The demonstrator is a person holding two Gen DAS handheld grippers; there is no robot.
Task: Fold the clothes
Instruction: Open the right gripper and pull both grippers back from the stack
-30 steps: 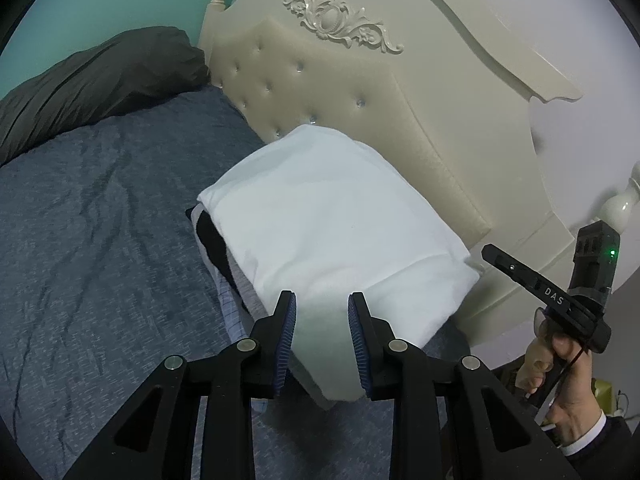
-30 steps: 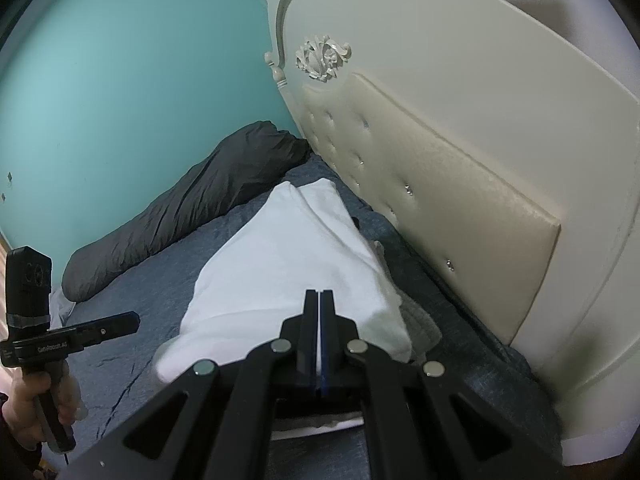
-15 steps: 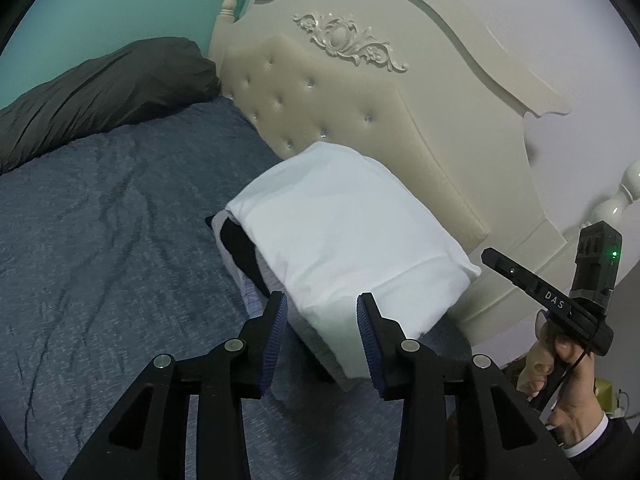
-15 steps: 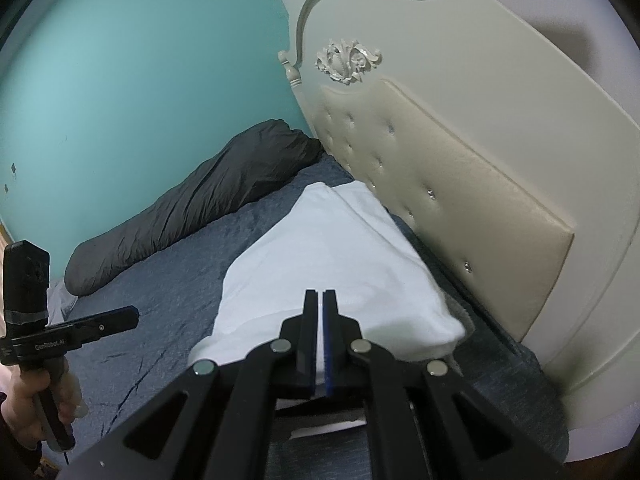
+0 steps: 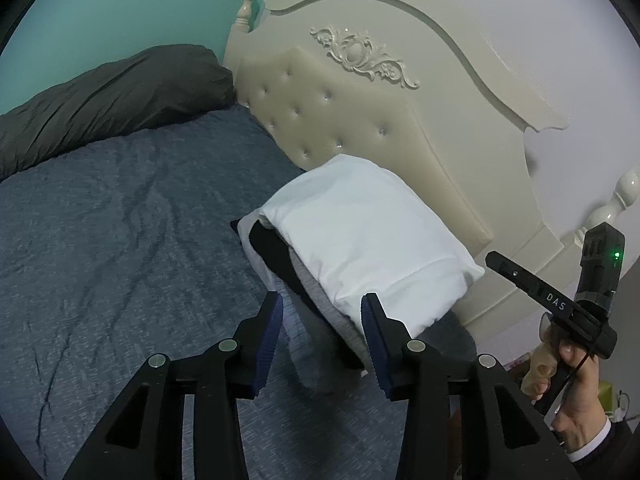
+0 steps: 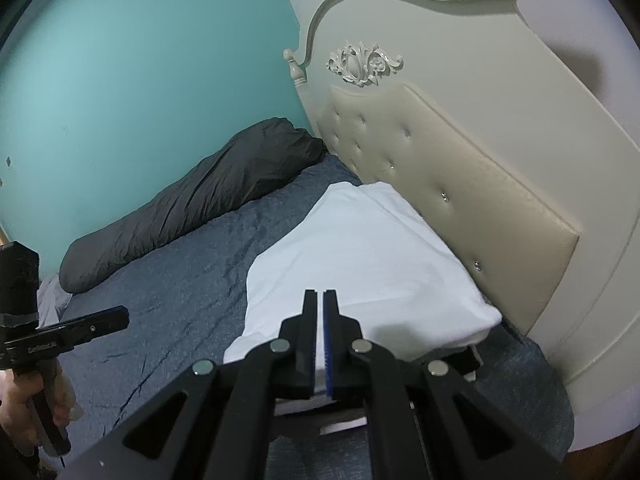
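A folded white garment point(image 5: 372, 240) tops a stack of folded clothes point(image 5: 304, 292) on the bed point(image 5: 120, 240), just beside the headboard point(image 5: 340, 120). Soft, light cloth, it would likely sag unless taken by a folded edge. The left tool point(image 5: 322, 320) hangs parted and empty before the stack; the right tool point(image 6: 320, 320) is closed, apparently empty.

The left hand-held gripper point(image 5: 322, 320) stood open before the white folded garment point(image 5: 372, 236), which topped a clothes stack point(image 5: 304, 280) beside the headboard point(image 5: 360, 120).
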